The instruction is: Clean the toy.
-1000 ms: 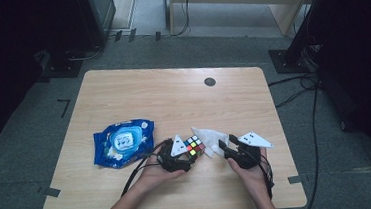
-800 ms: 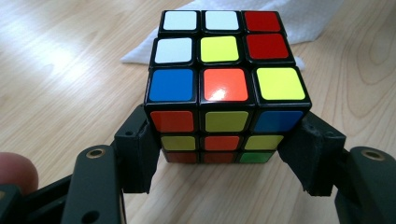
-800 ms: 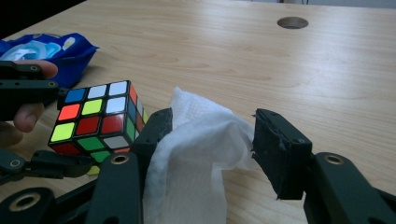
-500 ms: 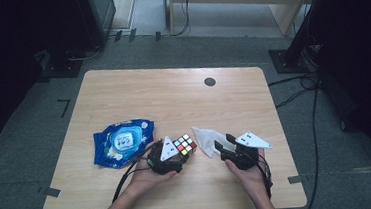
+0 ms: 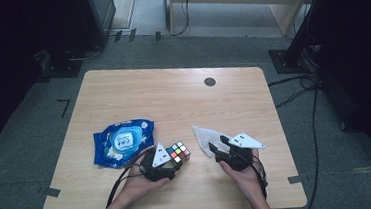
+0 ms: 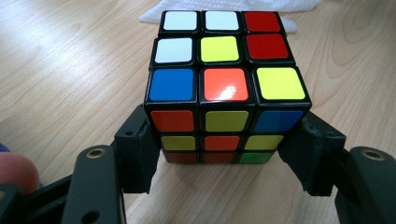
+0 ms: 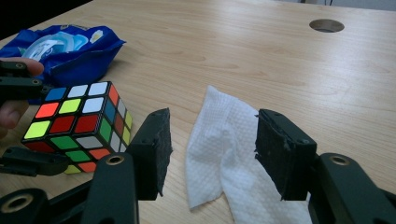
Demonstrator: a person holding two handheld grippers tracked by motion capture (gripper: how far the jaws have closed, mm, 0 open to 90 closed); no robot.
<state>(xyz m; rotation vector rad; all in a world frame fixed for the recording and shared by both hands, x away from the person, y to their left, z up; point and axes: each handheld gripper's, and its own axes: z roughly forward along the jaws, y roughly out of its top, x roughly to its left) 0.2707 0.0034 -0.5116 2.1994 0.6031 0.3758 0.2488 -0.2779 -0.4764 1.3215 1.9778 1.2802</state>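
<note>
Gripping cube, wipe lying loose

L gripper [image 6: 224, 163] fingers clamp puzzle cube [image 6: 223, 88] on worktop [image 5: 173, 100]; R gripper [image 7: 212, 154] fingers, just been opening, part-open w/ white wipe [image 7: 224, 149] lying between, unpressed.

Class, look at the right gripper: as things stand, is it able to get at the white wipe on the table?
Probably yes. The right gripper has its fingers apart, and the white wipe lies flat on the table directly ahead between them with nothing over it. The cube sits off to one side.

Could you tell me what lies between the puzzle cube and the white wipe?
Only bare table between the cube and the wipe, seen in the high view.
</note>
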